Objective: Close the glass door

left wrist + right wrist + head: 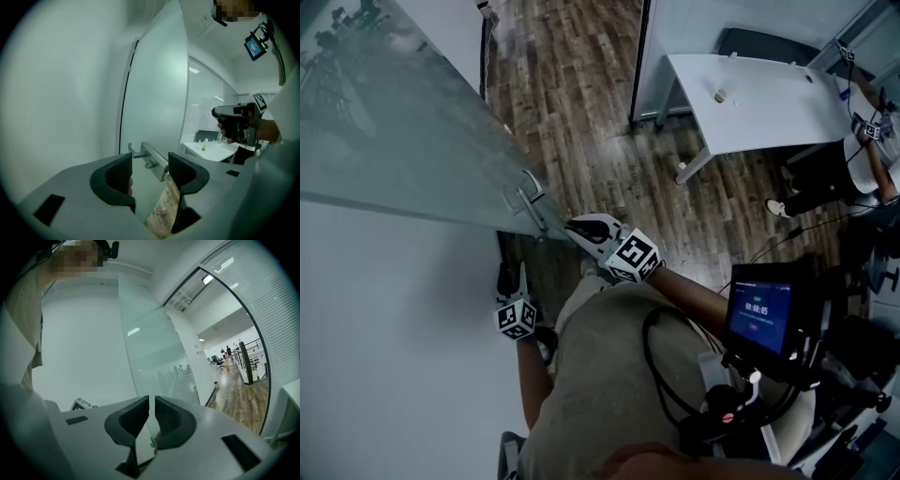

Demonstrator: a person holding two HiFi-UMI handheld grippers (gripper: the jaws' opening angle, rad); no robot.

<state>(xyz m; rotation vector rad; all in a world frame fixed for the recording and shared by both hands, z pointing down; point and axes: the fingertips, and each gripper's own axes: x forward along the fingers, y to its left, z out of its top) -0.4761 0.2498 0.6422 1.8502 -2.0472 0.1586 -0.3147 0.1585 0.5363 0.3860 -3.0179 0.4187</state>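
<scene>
While the frosted glass door [394, 141] stands swung open beside the white wall [394, 356], right gripper [150, 416] clamped on its free edge by the metal handle [525, 197], left gripper [150, 173] jaws apart, gripping nothing, dark wood-plank floor [581, 94], white table [759, 103] beyond.

Beige shirt [600, 394], looped black cable [648, 349]; grey left gripper [150, 165] and right gripper [151, 414], black ribbed fingers [119, 176]

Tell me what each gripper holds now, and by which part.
The right gripper pinches the glass door by its free edge; the left gripper is open, holding nothing.
</scene>
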